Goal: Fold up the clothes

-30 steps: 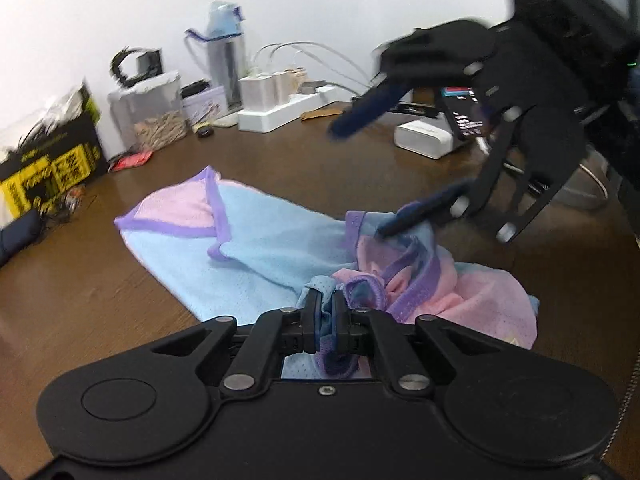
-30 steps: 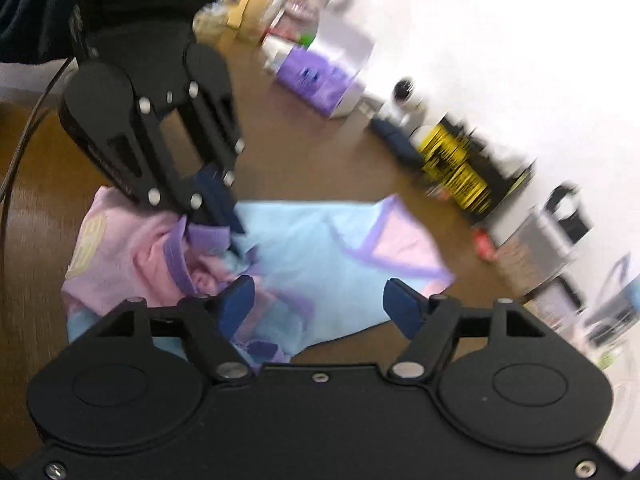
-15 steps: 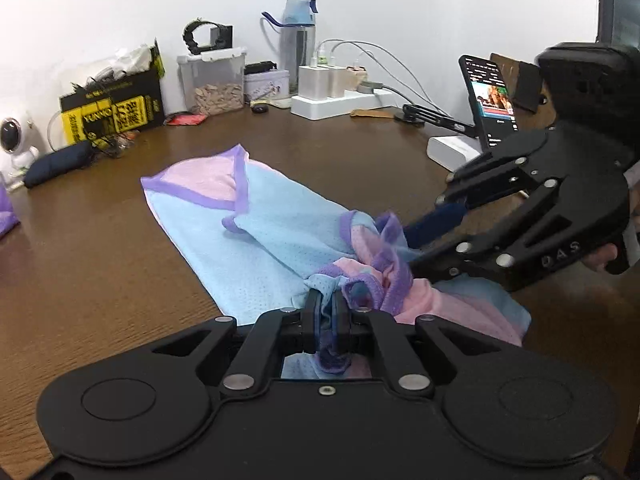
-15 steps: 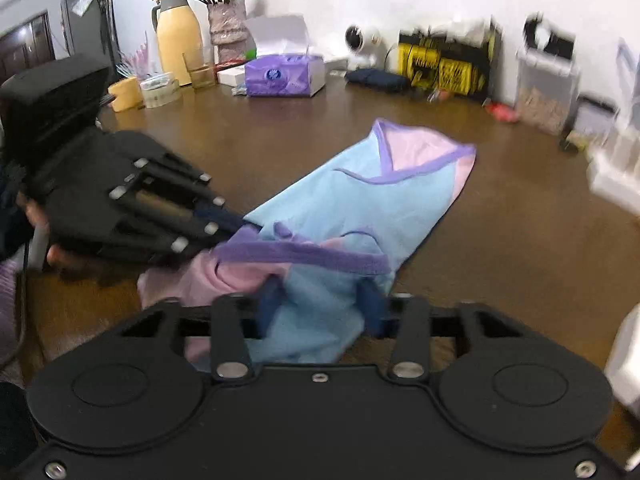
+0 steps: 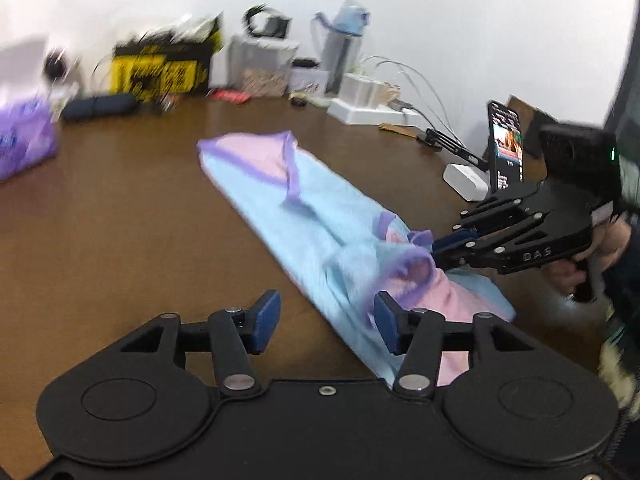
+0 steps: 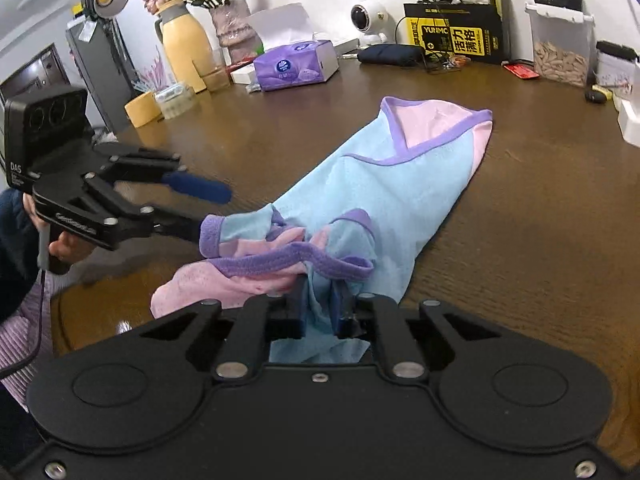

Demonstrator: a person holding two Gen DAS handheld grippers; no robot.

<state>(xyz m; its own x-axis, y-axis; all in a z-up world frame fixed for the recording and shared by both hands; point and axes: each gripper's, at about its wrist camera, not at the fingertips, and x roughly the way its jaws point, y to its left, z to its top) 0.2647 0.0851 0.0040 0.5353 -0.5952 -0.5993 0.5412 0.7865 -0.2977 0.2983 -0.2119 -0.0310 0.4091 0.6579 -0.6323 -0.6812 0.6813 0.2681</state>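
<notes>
A light blue and pink garment (image 5: 320, 216) (image 6: 400, 184) with purple trim lies lengthwise on the brown table (image 5: 120, 220), bunched at its near end. My left gripper (image 5: 326, 322) is open and its jaws are still opening. Only the cloth's edge lies by its right pad (image 5: 386, 320). In the right wrist view the left gripper (image 6: 200, 208) hovers beside the bunched purple cuff. My right gripper (image 6: 320, 308) is closing, and its pads pinch a fold of blue fabric. The left wrist view shows the right gripper (image 5: 444, 248) clamped on the bunched end, held by a hand (image 5: 600, 248).
Along the wall stand a purple tissue box (image 6: 296, 66), a yellow flask (image 6: 186, 46), a flower vase (image 6: 234, 26), a yellow-black box (image 6: 456, 38), a clear container (image 6: 560, 52) and a power strip (image 5: 372, 110). A phone on a stand (image 5: 506, 146) is at the right.
The left gripper has let go of the bunched cloth, opened wide and shifted left off it. The right gripper has closed on a fold at the garment's bunched end.
</notes>
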